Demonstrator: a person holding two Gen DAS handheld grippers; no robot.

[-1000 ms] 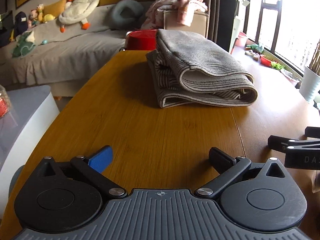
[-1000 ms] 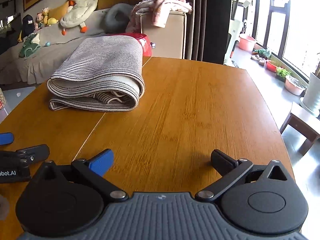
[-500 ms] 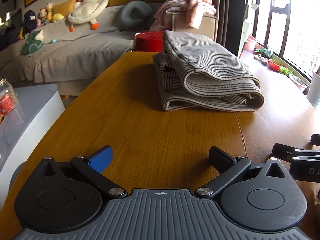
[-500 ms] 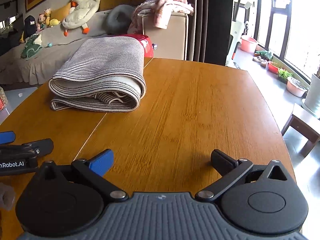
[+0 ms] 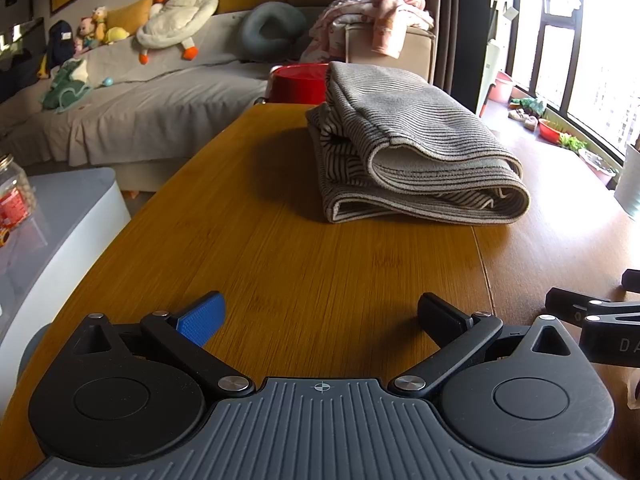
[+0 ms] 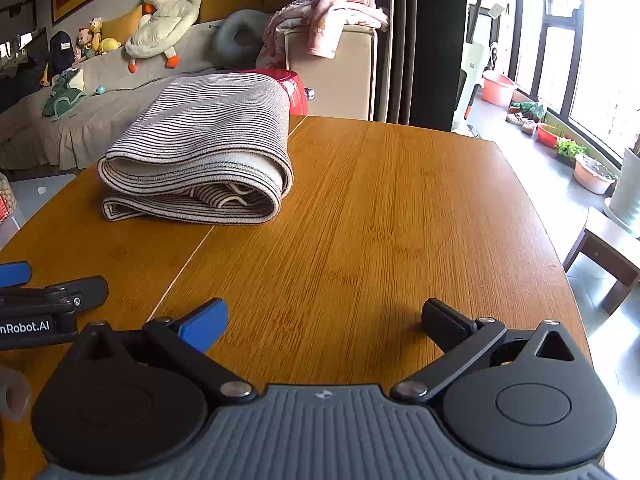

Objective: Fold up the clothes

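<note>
Both claws sit wide apart, gripping nothing at all. Left claw (image 5: 320, 316) hovers low over bare tabletop (image 5: 280, 248), its blue pad (image 5: 202, 318) on one side and black finger (image 5: 440, 314) on the other, only wood grain between them. Right claw (image 6: 324, 318) is the same story: splayed, empty, hanging over its own patch of wood, and you can spot its neighbour poking in at the left edge of the right view.

Now, what's changed? Over the last second both claws have eased back toward the near edge, and the left camera has swung a little, so the bundle sits slightly further off and more centred in its view. The bundle itself hasn't budged or slumped. I'd read that as a retreat after letting go, not an approach.

And out ahead, there it is: the striped cloth (image 5: 416, 152), grey with dark lines, folded over into a thick, rounded stack, layered edges facing the cameras. It lies on the far half of the tabletop, straddling the seam (image 6: 188, 256), well clear of both claws. Behind it a red tub (image 5: 298, 82) peeks out, with more pink laundry (image 6: 332, 12) heaped on a cabinet beyond.

My judgement: this piece is done, and that pink heap may be next up.
</note>
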